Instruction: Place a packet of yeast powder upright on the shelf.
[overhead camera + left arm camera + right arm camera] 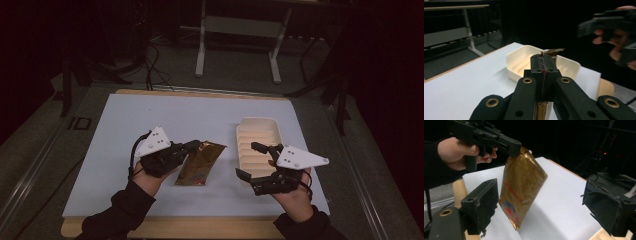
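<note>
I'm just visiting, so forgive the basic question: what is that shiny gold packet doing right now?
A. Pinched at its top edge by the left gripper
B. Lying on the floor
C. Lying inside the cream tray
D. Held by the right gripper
A: the left gripper has its jaws closed on the top edge of the gold packet, while the right gripper stands open near the cream tray.

Bare white tabletop [150, 115] across upper left of frame; cream tray [258, 142] and gold pouch [200, 162] block centre-right.
</note>
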